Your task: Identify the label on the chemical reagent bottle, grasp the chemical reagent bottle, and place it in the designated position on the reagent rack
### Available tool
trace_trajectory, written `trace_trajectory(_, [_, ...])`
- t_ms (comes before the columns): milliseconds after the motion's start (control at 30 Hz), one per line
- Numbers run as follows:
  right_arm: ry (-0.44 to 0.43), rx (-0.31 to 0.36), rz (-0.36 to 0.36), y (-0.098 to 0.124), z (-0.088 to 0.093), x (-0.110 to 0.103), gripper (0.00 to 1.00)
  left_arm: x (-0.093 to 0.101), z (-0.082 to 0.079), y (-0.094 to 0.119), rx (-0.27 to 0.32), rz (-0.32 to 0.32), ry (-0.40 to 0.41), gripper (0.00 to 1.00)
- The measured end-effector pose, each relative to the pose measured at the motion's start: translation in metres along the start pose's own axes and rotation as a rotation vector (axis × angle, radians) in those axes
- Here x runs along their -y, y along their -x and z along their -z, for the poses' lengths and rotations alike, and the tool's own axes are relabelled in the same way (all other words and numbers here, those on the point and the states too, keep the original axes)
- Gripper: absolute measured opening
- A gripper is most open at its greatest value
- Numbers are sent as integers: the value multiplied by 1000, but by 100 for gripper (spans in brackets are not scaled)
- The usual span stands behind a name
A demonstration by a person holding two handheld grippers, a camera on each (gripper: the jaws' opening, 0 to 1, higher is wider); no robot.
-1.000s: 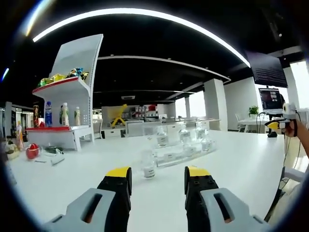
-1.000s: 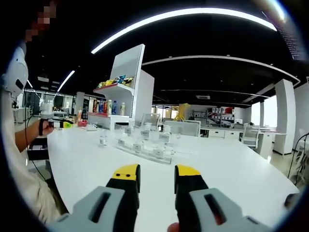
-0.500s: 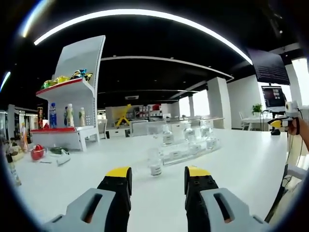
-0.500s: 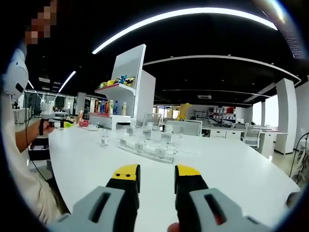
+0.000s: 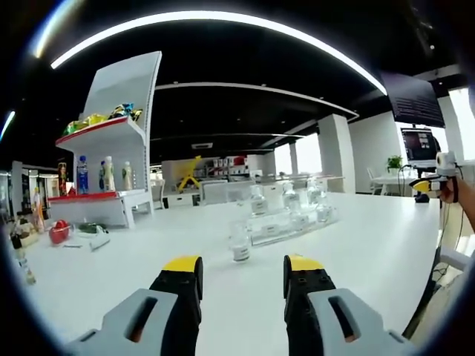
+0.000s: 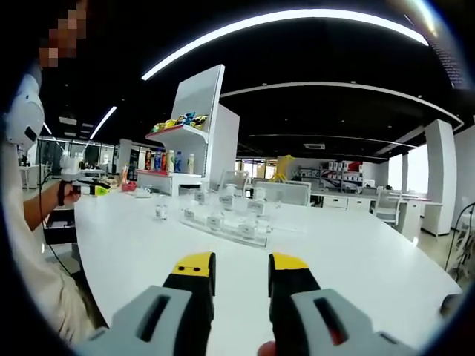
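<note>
A small clear reagent bottle (image 5: 239, 243) with a white label stands alone on the white table (image 5: 364, 259), just ahead of my left gripper (image 5: 242, 270), whose jaws stand open and hold nothing. Behind it, a clear stepped reagent rack (image 5: 291, 220) carries several similar bottles. In the right gripper view the lone bottle (image 6: 161, 209) stands left of the rack (image 6: 223, 220), well ahead of my right gripper (image 6: 241, 268), which is open and empty. The labels are too small to read. Each gripper appears in the other's view: the right gripper (image 5: 436, 183) and the left gripper (image 6: 76, 178).
A white display shelf (image 5: 111, 144) with drink bottles and snacks stands at the table's far left, also seen as the shelf (image 6: 191, 137). A red object (image 5: 57, 233) and small items lie near it. The person's sleeve (image 6: 30, 245) fills the left edge.
Both views have shifted slightly with the hands; the lone bottle now sits a little nearer the middle of the left gripper view. Both grippers stay open and nothing on the table has moved.
</note>
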State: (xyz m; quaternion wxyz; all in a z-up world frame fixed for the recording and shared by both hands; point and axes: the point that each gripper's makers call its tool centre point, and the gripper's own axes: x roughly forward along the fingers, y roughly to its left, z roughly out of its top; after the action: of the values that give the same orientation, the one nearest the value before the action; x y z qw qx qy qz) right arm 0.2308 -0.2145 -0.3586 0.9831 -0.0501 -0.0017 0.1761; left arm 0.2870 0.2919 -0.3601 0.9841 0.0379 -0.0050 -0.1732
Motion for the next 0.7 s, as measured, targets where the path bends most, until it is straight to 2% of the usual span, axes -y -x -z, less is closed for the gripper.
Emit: trace_trajectory(700, [1,-14,-1,-2,4,0,28,-6,-6,-14,-14,13,-14,43])
